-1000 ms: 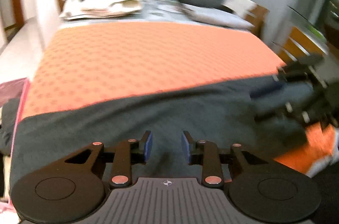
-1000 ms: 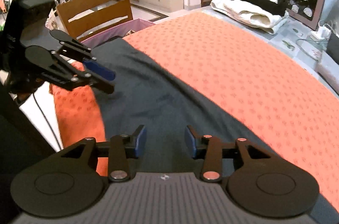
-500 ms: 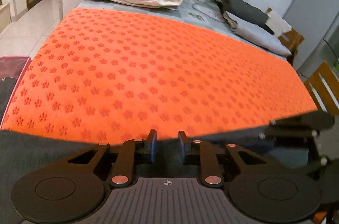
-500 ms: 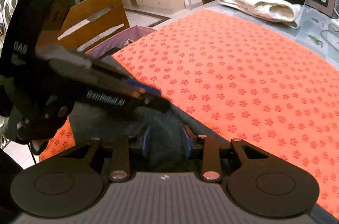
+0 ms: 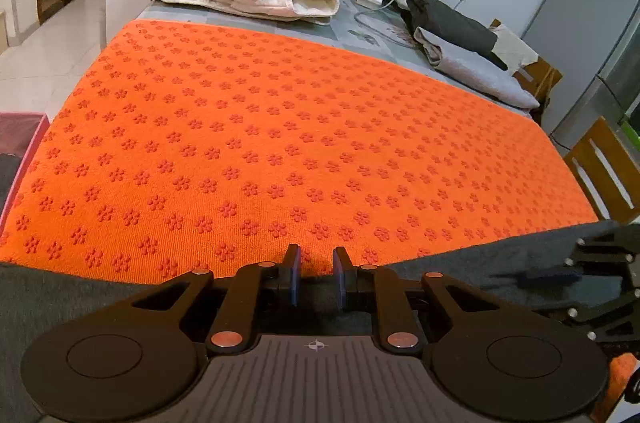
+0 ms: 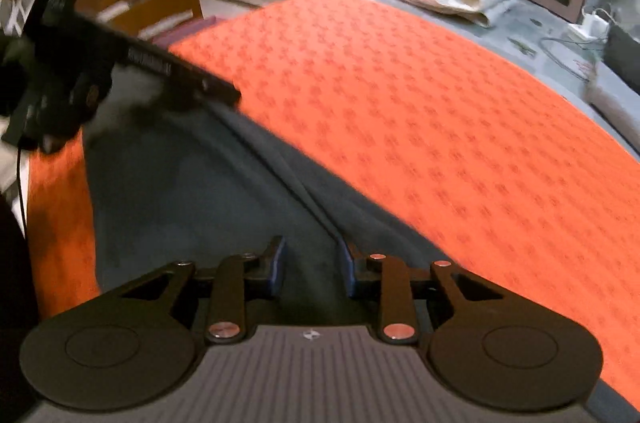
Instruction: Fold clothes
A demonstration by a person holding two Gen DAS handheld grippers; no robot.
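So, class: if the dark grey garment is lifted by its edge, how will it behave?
The dark grey garment likely goes floppy: it already creases in a ridge. Probably light, lying thin on the orange mat. The mat's raised texture may resist sliding.

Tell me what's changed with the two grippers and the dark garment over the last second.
Both grippers came down onto the near edge of the dark grey garment, and their jaws have just been closing. The left gripper now has the garment's edge between its fingers; the right gripper straddles a raised fold. A firm pinch isn't clear yet. The orange mat and folded piles stayed put.
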